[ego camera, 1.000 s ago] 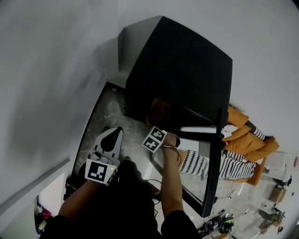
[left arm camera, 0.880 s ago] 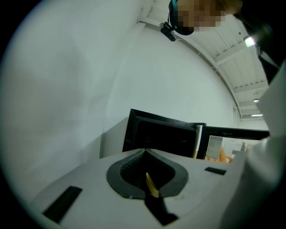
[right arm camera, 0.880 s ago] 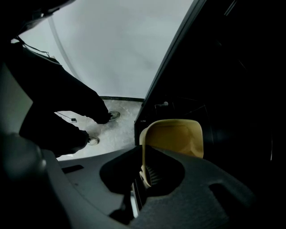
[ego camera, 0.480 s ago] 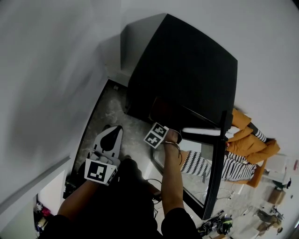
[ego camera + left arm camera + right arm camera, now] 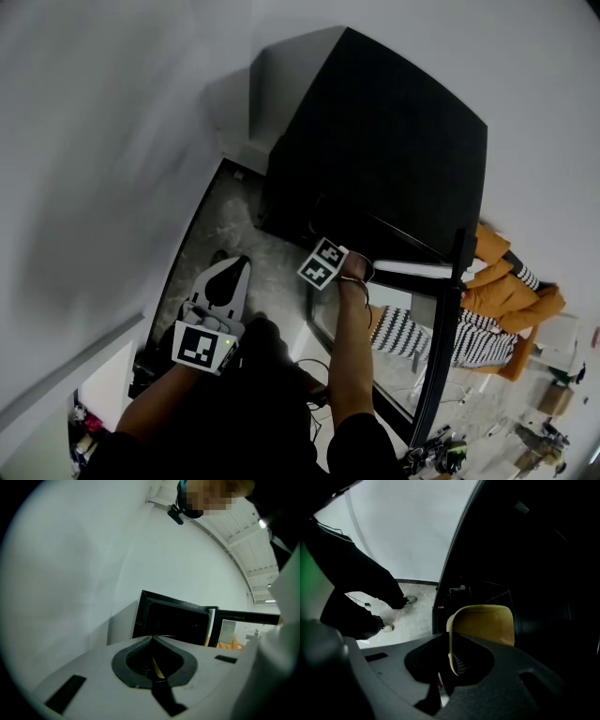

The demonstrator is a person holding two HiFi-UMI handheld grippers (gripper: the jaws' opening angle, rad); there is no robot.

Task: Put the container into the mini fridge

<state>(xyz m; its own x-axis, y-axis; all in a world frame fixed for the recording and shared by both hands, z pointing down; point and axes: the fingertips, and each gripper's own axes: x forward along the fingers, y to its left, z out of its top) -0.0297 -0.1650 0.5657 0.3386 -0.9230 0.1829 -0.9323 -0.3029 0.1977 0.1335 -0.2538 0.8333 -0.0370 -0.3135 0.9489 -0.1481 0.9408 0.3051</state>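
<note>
The black mini fridge (image 5: pixel 384 141) stands against the white wall, its door (image 5: pixel 448 319) swung open to the right. My right gripper (image 5: pixel 450 660) is shut on the rim of a yellowish container (image 5: pixel 485 623), which it holds inside the fridge's dark cavity (image 5: pixel 534 573). In the head view only that gripper's marker cube (image 5: pixel 323 263) shows at the fridge opening; the container is hidden in the dark. My left gripper (image 5: pixel 225 272) hangs over the floor left of the fridge, jaws shut on nothing. From the left gripper view the fridge (image 5: pixel 173 620) lies ahead.
The speckled grey floor (image 5: pixel 230 225) runs between the wall and the fridge. The person's shoes (image 5: pixel 408 600) stand on it just left of the fridge opening. Orange and striped cloth (image 5: pixel 506 300) shows beyond the open door. Clutter lies at the lower right (image 5: pixel 534 441).
My right gripper has carried the container further into the fridge; its brownish shape, seen at the opening a second ago, is now lost in the dark. The left gripper has not moved.
</note>
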